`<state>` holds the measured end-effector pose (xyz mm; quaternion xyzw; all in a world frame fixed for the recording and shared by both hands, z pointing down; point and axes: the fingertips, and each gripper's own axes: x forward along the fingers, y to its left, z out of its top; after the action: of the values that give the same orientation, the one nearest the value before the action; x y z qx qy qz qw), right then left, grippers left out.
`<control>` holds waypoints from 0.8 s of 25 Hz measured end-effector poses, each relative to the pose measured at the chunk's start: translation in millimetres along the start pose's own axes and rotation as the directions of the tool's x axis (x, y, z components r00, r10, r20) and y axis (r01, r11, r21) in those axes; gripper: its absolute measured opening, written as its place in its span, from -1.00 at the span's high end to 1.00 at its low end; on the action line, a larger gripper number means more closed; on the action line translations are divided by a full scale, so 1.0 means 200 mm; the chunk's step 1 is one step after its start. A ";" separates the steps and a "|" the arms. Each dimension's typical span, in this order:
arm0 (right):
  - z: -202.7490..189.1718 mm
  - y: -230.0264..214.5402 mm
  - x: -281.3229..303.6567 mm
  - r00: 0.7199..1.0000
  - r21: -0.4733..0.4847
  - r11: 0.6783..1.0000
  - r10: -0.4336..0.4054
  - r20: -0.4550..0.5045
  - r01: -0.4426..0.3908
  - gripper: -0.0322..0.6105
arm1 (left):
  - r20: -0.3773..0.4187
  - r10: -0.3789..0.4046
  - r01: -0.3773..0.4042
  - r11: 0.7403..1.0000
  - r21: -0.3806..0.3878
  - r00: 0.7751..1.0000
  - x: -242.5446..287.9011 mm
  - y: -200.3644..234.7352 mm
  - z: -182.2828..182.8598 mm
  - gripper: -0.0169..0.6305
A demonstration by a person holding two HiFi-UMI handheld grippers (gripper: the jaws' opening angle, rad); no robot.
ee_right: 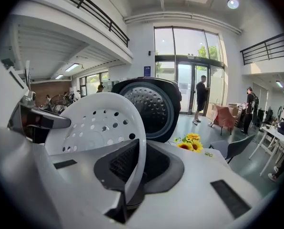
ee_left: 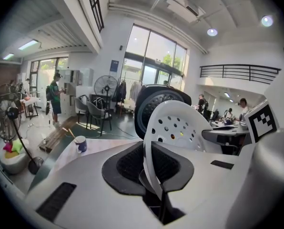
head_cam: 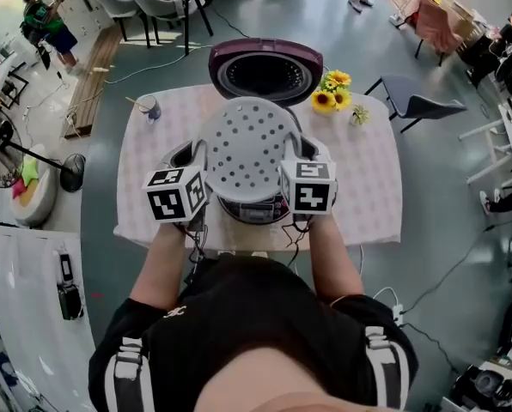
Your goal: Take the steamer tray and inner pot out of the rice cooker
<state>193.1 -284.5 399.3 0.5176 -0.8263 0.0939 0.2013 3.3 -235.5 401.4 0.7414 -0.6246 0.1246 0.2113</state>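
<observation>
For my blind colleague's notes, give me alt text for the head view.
The left tongs and right tongs grip opposite rims of a white holed steamer tray over an open rice cooker on a table. Sunflowers and a mug stand beyond.

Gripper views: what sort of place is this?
Probably a large open office or lab hall, not a home kitchen: mezzanine railing, tall glass entrance doors, standing fan.
</observation>
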 end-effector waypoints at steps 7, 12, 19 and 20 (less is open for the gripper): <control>0.03 0.19 0.05 0.995 -0.028 0.995 0.099 0.028 -0.098 0.83 | 0.026 0.105 -0.104 0.994 -0.032 0.994 -0.16 0.14 -0.06 0.85; 0.03 0.47 0.13 0.982 -0.061 0.980 0.189 0.024 -0.187 0.83 | 0.036 0.187 -0.184 0.980 -0.078 0.982 -0.30 0.38 -0.14 0.85; 0.07 0.82 0.27 0.968 -0.107 0.963 0.249 0.017 -0.246 0.84 | 0.038 0.254 -0.248 0.962 -0.117 0.967 -0.43 0.70 -0.20 0.85; 0.09 0.87 0.30 0.967 -0.111 0.962 0.255 0.018 -0.252 0.84 | 0.037 0.260 -0.254 0.960 -0.119 0.965 -0.44 0.76 -0.21 0.85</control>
<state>10.7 -262.0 418.9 0.3975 -0.8927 0.0659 0.2018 -158.4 -159.0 421.8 0.6439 -0.7269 0.0959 0.2189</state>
